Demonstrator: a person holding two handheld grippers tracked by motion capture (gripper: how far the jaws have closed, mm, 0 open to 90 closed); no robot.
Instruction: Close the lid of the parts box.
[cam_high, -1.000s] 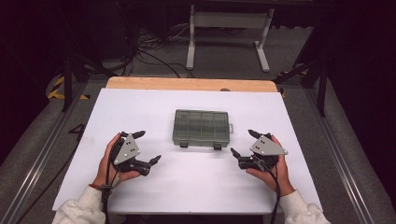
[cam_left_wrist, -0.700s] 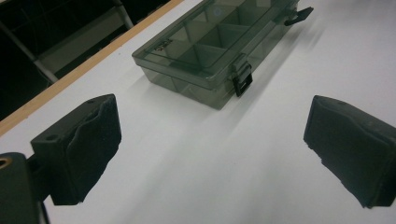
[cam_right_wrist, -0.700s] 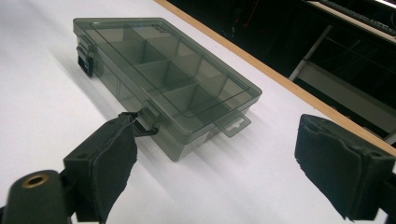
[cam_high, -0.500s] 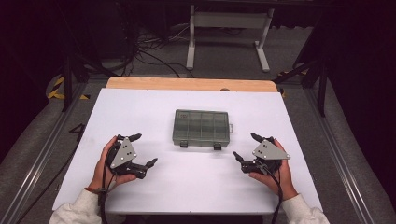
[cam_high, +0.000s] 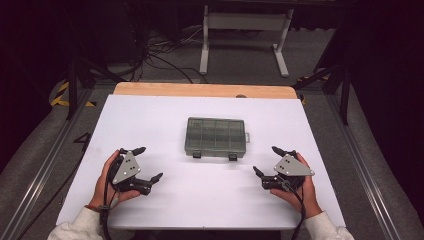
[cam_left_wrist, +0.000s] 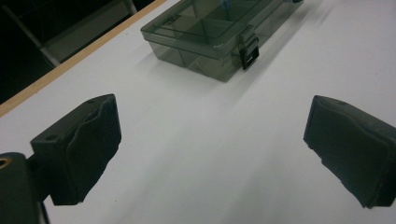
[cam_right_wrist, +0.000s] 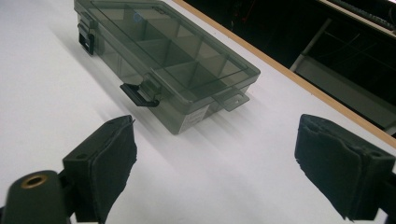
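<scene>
A translucent grey compartment box (cam_high: 216, 136) lies with its lid down in the middle of the white table (cam_high: 150, 115), two black latches (cam_high: 196, 154) on its near side. My left gripper (cam_high: 150, 162) rests open left of and nearer than the box, with nothing between its jaws. My right gripper (cam_high: 265, 160) mirrors it at the right, open too. In the left gripper view, the box (cam_left_wrist: 210, 32) sits ahead of the left gripper (cam_left_wrist: 210, 149). In the right gripper view, the box (cam_right_wrist: 163, 56) lies ahead-left of the right gripper (cam_right_wrist: 215, 163), and its nearer latch (cam_right_wrist: 135, 99) juts outward.
A wooden strip (cam_high: 200, 90) borders the table's far edge. Beyond it are a white metal stand (cam_high: 245, 35) and cables (cam_high: 155, 55) on the dark floor. Metal rails (cam_high: 360, 175) run along both sides of the table.
Both hands have drawn their grippers back a little toward the near edge of the table. The jaws stay open and the box has not moved.
</scene>
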